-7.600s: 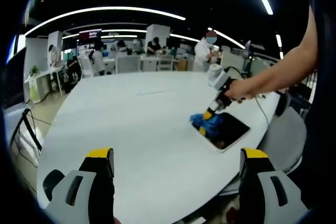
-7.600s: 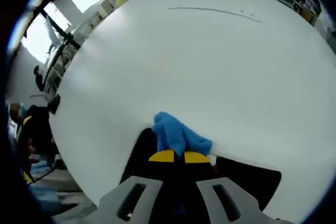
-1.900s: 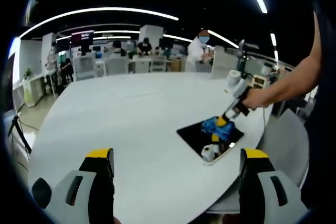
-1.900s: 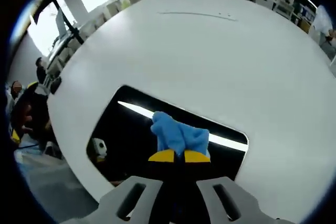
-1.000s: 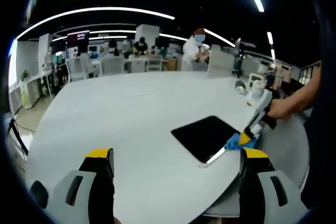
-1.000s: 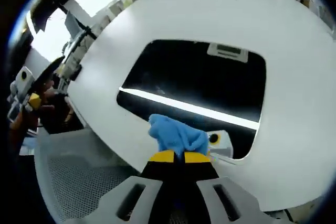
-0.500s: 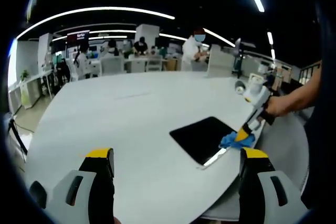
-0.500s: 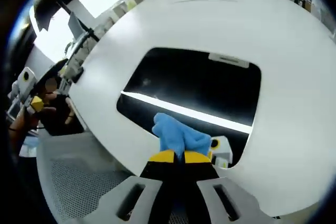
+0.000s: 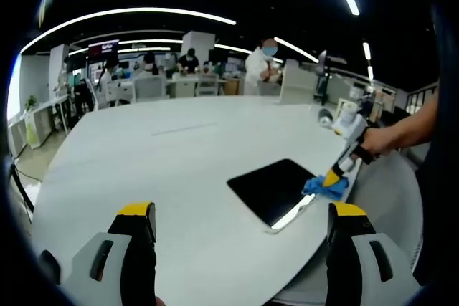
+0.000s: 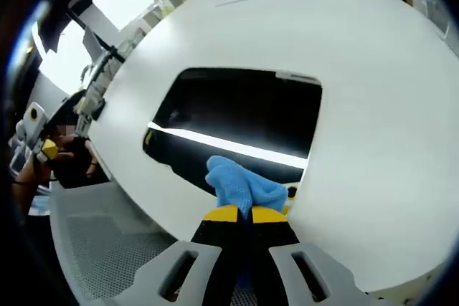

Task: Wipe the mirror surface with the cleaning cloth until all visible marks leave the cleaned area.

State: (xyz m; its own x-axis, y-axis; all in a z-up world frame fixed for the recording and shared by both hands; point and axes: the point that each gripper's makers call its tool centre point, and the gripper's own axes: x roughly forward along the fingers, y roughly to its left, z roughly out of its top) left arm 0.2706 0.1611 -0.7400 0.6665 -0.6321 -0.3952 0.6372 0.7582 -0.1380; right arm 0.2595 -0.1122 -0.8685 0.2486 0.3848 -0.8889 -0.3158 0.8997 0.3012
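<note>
The mirror (image 9: 278, 190) lies flat on the white round table (image 9: 165, 170), close to the table's near edge, its dark face reflecting a bright ceiling strip light. In the right gripper view, the right gripper (image 10: 239, 214) has its yellow-tipped jaws pressed together on the blue cleaning cloth (image 10: 239, 183), which bunches out just ahead of the tips and rests on the mirror (image 10: 237, 123) at the corner nearest the table edge. In the left gripper view the same gripper (image 9: 333, 178) reaches in from the right, held by a person's hand (image 9: 375, 140), with the cloth (image 9: 324, 187) touching the mirror's right-hand corner. The left gripper (image 9: 241, 220) is held above the table's near edge, well apart from the mirror, its jaws spread wide with nothing between them. A grey mesh chair (image 10: 107, 241) stands beside the table edge below the mirror in the right gripper view.
</note>
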